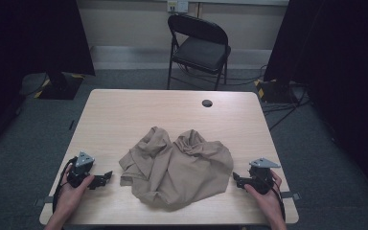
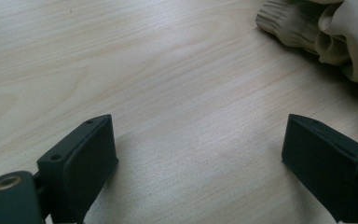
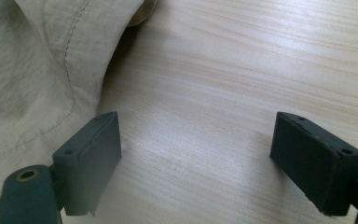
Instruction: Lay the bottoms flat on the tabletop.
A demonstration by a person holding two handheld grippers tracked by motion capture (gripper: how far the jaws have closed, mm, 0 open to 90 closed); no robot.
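left gripper (image 1: 106,177): jaws wide apart, nothing between them, resting on table (image 1: 124,110) just left of garment | right gripper (image 1: 235,178): jaws wide, empty, beside cloth's right edge | crumpled beige garment (image 1: 177,165): between both grippers, near front edge | folding chair (image 1: 199,48): beyond table

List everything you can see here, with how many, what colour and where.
garment: one, beige, crumpled at the table's near middle, between the grippers.
table: one, light wood, centre of the room.
cable hole: one, dark, far side of the tabletop.
folding chair: one, black, beyond the table.
left gripper: one, black, open, near left of the garment, apart from it.
right gripper: one, black, open, near right, at the garment's edge.
hands: two, at the near edge, one holding each gripper.
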